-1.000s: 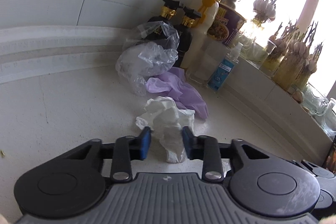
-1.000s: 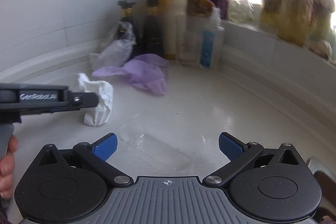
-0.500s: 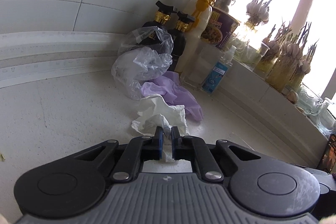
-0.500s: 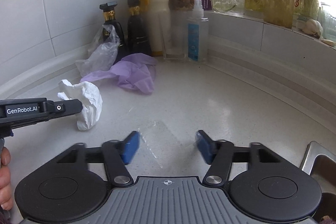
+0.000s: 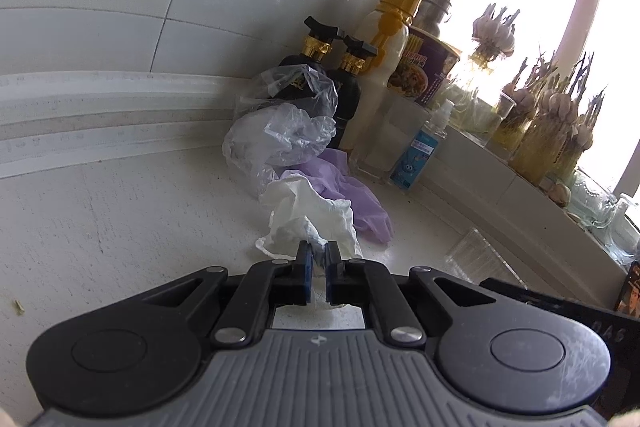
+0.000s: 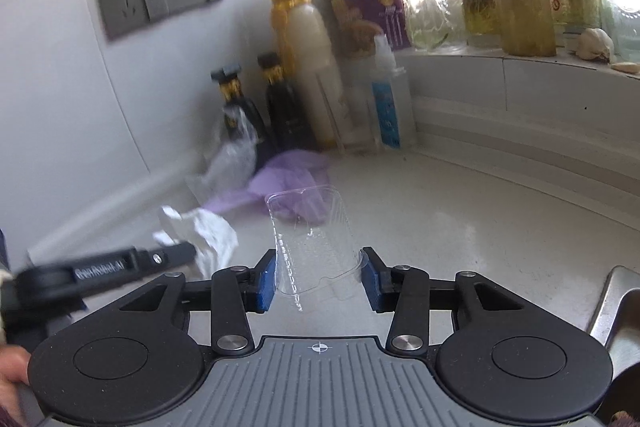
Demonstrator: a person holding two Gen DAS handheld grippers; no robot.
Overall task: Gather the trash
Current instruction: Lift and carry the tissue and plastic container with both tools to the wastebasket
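My left gripper (image 5: pixel 317 259) is shut on a crumpled white tissue (image 5: pixel 306 217) just above the white counter. The tissue also shows in the right wrist view (image 6: pixel 208 233), beside the left gripper (image 6: pixel 176 253) at the left. My right gripper (image 6: pixel 319 277) is shut on a clear plastic tray (image 6: pixel 310 235) and holds it tilted up above the counter. The tray also shows in the left wrist view (image 5: pixel 476 255). A purple glove (image 5: pixel 352 195) and a crumpled clear plastic bag (image 5: pixel 280 131) lie behind the tissue, near the bottles.
Dark pump bottles (image 5: pixel 316 75), a tall white bottle with a yellow cap (image 5: pixel 384 75), a purple cup (image 5: pixel 420 71) and a small spray bottle (image 5: pixel 420 151) stand in the corner. Jars with garlic (image 5: pixel 548 131) line the window ledge. A steel sink edge (image 6: pixel 616 303) is at the right.
My left gripper closed on the tissue and lifted it slightly. My right gripper closed on the clear plastic tray and raised it off the counter.
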